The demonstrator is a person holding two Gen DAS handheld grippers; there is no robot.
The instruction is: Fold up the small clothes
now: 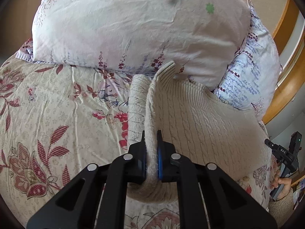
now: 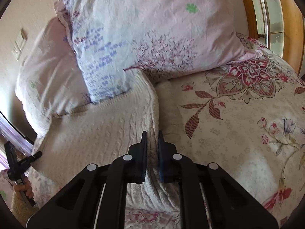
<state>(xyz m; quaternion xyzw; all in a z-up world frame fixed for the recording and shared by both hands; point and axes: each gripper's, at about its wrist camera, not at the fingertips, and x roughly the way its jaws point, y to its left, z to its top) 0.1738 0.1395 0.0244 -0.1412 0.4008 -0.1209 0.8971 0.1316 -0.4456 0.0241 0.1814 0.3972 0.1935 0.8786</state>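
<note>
A cream cable-knit sweater [image 1: 205, 118] lies on the floral bedspread [image 1: 47, 105], held up along two edges. My left gripper [image 1: 151, 133] is shut on the sweater's left edge, with the knit pinched between the blue pads and a fold rising ahead. In the right wrist view my right gripper [image 2: 152, 133] is shut on the sweater's [image 2: 99, 133] right edge. Each hand-held gripper shows at the edge of the other's view: the right one in the left wrist view [image 1: 282, 152] and the left one in the right wrist view [image 2: 17, 166].
Two floral pillows [image 1: 133, 24] lean at the head of the bed, just beyond the sweater; they also show in the right wrist view [image 2: 152, 38]. A wooden bed frame [image 1: 286, 66] curves along the right. Bare bedspread [image 2: 238, 124] extends right of the sweater.
</note>
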